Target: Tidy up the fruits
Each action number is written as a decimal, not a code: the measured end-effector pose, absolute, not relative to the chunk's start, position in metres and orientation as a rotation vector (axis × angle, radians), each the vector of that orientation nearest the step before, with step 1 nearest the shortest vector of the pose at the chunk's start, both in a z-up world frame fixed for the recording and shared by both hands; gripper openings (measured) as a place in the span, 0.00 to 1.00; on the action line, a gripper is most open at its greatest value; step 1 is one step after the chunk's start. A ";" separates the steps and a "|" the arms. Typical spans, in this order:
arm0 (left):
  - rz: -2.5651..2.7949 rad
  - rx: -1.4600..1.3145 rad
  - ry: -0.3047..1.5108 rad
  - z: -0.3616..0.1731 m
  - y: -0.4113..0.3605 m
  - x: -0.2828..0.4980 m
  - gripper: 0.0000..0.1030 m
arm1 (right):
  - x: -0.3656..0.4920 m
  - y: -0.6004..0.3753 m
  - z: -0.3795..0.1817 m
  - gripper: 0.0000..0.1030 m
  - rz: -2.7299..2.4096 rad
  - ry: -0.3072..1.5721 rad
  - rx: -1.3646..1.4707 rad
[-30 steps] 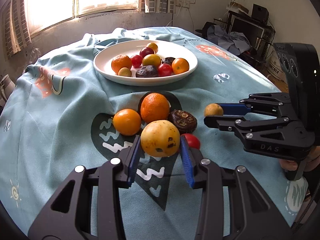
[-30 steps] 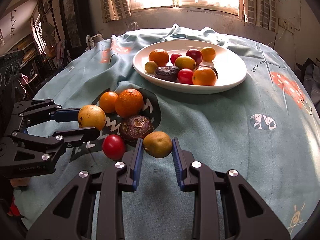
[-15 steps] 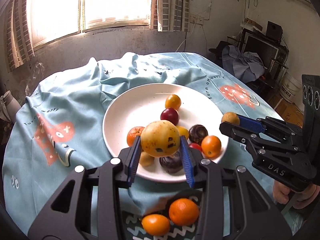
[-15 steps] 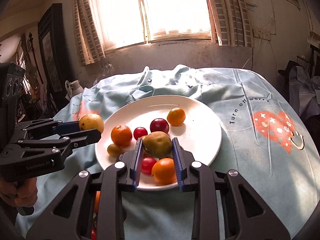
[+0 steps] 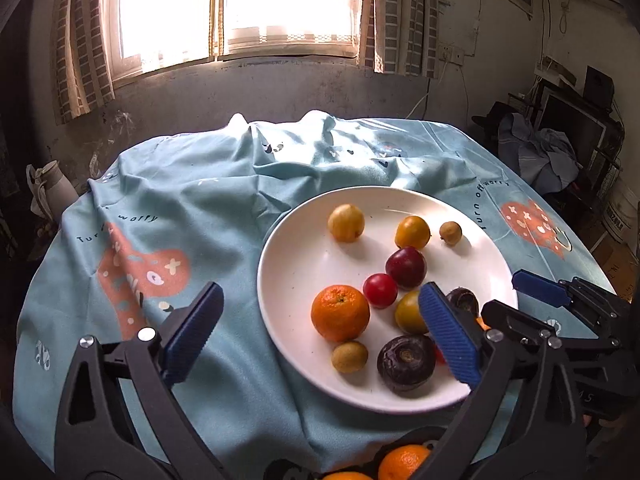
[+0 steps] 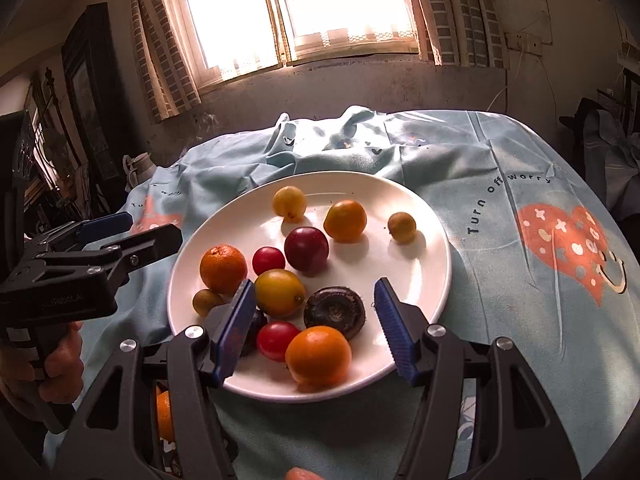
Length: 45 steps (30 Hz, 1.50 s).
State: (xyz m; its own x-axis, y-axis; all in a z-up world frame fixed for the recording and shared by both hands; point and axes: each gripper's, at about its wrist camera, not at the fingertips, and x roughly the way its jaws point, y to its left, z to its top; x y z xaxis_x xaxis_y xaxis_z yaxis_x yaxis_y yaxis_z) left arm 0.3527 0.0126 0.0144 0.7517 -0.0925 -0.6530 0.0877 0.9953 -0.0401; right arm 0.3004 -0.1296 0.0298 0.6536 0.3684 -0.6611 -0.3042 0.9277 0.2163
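My left gripper [image 5: 320,336] and right gripper [image 6: 312,328] — jaws just opened, both empty — hover over the plate [image 6: 432,240]; yellow fruit [image 5: 346,223] lies beyond my fingers.

Daylight floods through the window [image 5: 240,12] at twelve o'clock, blown out white. Fruit shadows fall toward six across the plate [image 6: 424,280]. Corners curve and darken.

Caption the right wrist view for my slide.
Right gripper open above white plate of mixed fruit on a blue tablecloth.
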 end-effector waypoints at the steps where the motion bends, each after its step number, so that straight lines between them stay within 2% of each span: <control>1: -0.092 -0.016 0.723 0.015 0.017 0.343 0.98 | 0.292 -0.127 0.030 0.60 0.398 0.782 0.091; 11: 0.045 -0.104 0.734 -0.025 0.070 0.242 0.98 | 0.205 -0.095 0.003 0.60 0.468 0.961 0.035; 15: 0.070 -0.158 0.721 -0.024 0.083 0.230 0.98 | 0.187 -0.091 -0.004 0.60 0.497 1.007 0.051; 27: 0.071 -0.103 0.701 -0.021 0.074 0.227 0.98 | 0.166 -0.075 0.004 0.60 0.629 0.992 0.024; 29: 0.068 -0.101 0.700 -0.021 0.073 0.227 0.98 | 0.165 -0.072 0.001 0.58 0.638 1.001 0.016; 31: 0.069 -0.101 0.702 -0.021 0.073 0.227 0.98 | 0.165 -0.071 -0.001 0.52 0.645 1.007 0.015; 45: 0.067 -0.103 0.694 -0.021 0.072 0.225 0.98 | 0.173 -0.066 -0.013 0.40 0.619 1.019 -0.010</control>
State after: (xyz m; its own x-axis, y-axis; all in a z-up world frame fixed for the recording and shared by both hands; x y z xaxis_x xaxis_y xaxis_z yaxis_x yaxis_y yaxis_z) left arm 0.2249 0.0723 -0.0214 0.7670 0.0274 -0.6411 -0.0957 0.9928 -0.0722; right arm 0.1726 -0.0658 -0.0135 0.3697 0.4777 -0.7969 -0.4868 0.8302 0.2718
